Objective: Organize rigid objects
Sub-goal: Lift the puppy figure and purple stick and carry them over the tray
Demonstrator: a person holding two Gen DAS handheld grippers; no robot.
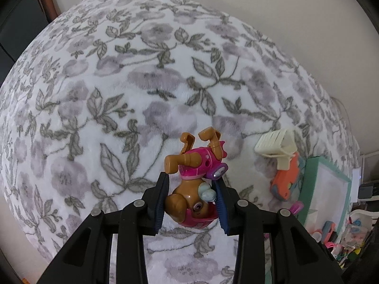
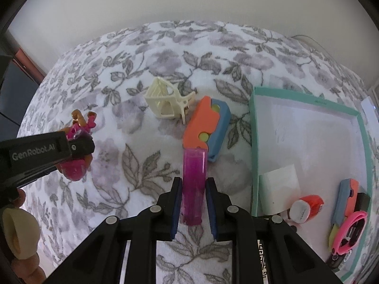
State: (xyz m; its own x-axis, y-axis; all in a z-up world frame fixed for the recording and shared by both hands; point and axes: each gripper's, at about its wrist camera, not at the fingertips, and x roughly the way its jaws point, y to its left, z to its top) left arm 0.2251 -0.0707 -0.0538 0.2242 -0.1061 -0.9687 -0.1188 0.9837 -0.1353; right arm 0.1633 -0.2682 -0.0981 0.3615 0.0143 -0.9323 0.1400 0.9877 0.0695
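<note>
Above the floral blanket, the left gripper clamps a brown toy dog in pink gear, its jaws narrowed onto the figure's head; the blue pads press on either side, the dog hangs upside down with its legs pointing away from the camera, and it appears clear of the blanket. In the right wrist view the same gripper enters from the left of the blanket with the toy dog gripped in its jaws. The right gripper is closed nearly all the way on a translucent purple stick, which stands lengthwise between the pads and juts beyond the fingertips toward an orange and blue toy. That toy lies on the blanket beside a cream toy chair tipped on its side; both sit near the middle of the blanket. At the blanket's right edge rests a shallow teal-rimmed box holding a white card, a red and white roll, a second orange and blue toy and a pink-banded item. The blanket is white plush printed with grey leaves and mauve flowers; a plain pale wall rises behind it. A cluttered heap of small coloured items lies beyond the box's near corner in the left wrist view
</note>
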